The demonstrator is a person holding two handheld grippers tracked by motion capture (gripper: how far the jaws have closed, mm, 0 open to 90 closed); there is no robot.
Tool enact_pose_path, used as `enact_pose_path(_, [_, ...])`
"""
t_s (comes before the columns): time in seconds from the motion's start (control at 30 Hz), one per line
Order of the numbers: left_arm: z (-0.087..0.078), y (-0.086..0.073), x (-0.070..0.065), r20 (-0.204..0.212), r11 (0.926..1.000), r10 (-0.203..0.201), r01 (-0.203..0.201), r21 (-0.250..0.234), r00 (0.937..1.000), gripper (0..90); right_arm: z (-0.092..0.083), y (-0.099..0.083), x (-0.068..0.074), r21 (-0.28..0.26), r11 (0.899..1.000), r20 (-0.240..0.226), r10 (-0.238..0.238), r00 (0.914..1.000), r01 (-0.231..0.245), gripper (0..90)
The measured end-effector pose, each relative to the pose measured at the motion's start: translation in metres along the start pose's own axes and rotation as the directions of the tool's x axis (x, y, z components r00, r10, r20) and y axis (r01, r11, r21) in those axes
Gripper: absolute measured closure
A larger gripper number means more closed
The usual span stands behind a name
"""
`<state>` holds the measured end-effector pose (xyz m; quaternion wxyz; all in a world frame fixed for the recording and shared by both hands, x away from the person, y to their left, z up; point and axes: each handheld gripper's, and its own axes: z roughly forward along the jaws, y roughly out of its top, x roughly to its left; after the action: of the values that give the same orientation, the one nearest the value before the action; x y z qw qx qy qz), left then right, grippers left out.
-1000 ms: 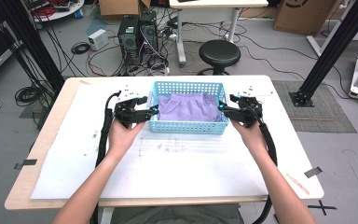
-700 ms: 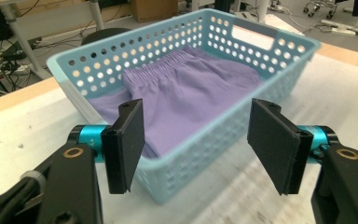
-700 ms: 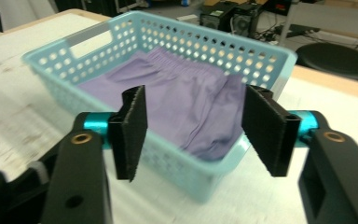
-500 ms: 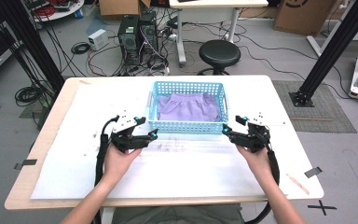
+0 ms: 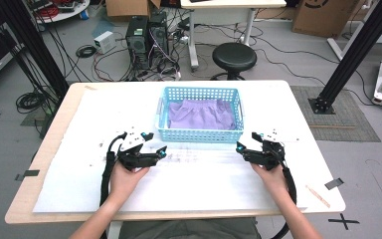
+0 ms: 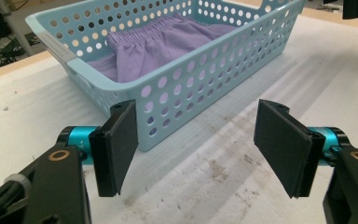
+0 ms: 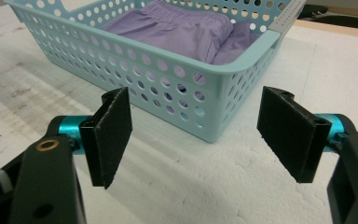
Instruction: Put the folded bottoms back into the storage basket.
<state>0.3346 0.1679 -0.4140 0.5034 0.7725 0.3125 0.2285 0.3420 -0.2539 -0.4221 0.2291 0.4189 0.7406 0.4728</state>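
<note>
High view shows the basket (image 5: pixel 200 115) in the middle of the table (image 5: pixel 69 189), with its long side running left to right. A purple cloth (image 5: pixel 201 113) lies folded inside it. The left gripper (image 5: pixel 154 144) sits just off the near left corner, and the right gripper (image 5: pixel 246 143) sits just off the near right corner. Both are about as close. The jaws of both have just been opening. They stand wide apart and hold nothing. The basket lies ahead of both, between them.

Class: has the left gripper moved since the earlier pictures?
Yes. The left gripper has pulled back from the basket side toward the table's near edge, fingers just opening, empty.
</note>
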Motion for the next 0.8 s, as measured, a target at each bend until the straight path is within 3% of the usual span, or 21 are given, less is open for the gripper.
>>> enact_pose_path(0.23, [0.0, -0.0034, 0.0, -0.039, 0.9999, -0.01, 0.01, -0.005, 0.9992, 30.6, 0.0018, -0.0022, -0.0016, 0.009, 1.0, 0.0, 0.006, 1.0, -0.006, 26.4])
enact_pose_path(0.8, [0.0005, -0.006, 0.0031, -0.049, 0.9997, -0.024, 0.024, 0.007, 0.9985, 30.6, 0.0009, -0.0031, -0.0041, 0.009, 1.0, 0.011, -0.006, 0.9999, 0.006, 26.3])
